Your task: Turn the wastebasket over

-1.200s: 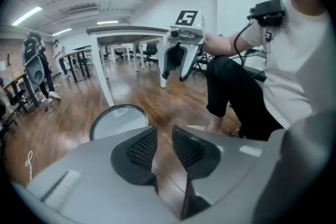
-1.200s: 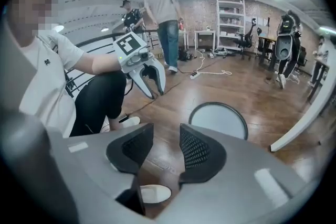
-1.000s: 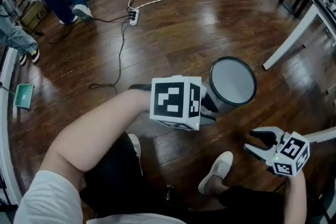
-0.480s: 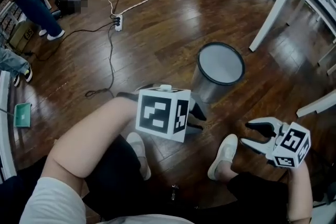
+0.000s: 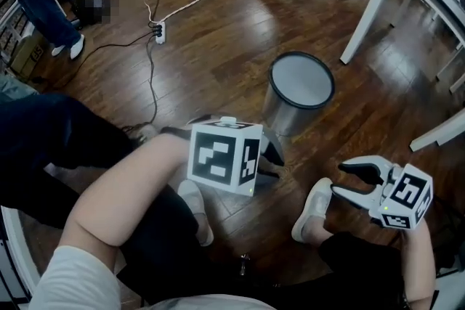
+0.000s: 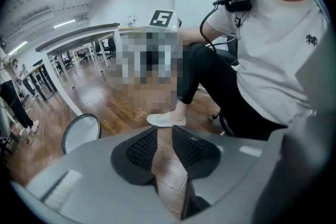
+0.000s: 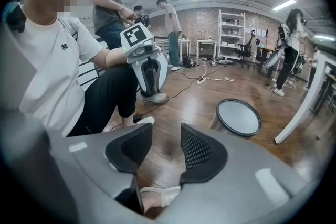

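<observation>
One wastebasket is seen standing on the wooden floor, its round grey face turned up. It is flanked near its base by the left gripper, whose jaws are parted and empty. The right gripper is held well apart; its jaws have just been opening, with nothing between them.

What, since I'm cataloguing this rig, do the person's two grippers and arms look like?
Both the left gripper and the right gripper are light grey plastic, each claw lined with black dimpled pads. Each carries a white cube printed with black square markers and showing a small green light. The arms are bare below the short sleeve of a white T-shirt.
</observation>
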A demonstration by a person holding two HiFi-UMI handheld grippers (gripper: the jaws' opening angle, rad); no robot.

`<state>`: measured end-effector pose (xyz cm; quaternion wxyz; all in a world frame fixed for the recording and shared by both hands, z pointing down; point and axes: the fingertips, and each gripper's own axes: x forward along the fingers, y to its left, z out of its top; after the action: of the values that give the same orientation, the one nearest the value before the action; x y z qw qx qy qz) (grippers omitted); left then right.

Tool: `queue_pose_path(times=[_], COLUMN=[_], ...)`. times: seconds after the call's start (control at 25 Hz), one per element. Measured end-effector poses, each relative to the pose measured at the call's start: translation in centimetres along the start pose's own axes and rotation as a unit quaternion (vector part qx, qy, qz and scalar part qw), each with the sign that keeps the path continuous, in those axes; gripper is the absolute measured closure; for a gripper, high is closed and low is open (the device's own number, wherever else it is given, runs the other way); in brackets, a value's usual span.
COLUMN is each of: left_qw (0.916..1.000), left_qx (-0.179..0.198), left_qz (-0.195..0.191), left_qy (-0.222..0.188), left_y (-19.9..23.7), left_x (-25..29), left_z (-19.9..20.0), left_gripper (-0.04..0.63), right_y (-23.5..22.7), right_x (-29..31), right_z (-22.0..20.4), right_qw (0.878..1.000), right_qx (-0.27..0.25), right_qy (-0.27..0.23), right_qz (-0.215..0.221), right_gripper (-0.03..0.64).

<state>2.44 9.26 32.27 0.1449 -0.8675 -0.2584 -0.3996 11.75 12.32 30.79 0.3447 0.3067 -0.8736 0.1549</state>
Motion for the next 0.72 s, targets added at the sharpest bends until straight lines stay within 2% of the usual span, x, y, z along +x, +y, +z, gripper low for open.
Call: queue_pose_path(times=[0.56,0.72], left_qw=[0.9999,0.9995], left_qx=[0.001,-0.003], left_qz=[-0.008,-0.026], left_qy=[0.013,0.018], left_y=[0.2,-0.7], left_x=[1.7,2.6], left_z=[-0.2,-0.3], left_gripper=[0.506,0.506], right_y=[-0.5,0.0], right_x=[0.1,0.3], right_z=[-0.8,-1.6], right_qw=[1.000,1.000], right_qx=[-0.005,0.002], right_qy=[0.005,0.018], right_qz=[-0.008,-0.004], right_gripper=[0.445,0.446])
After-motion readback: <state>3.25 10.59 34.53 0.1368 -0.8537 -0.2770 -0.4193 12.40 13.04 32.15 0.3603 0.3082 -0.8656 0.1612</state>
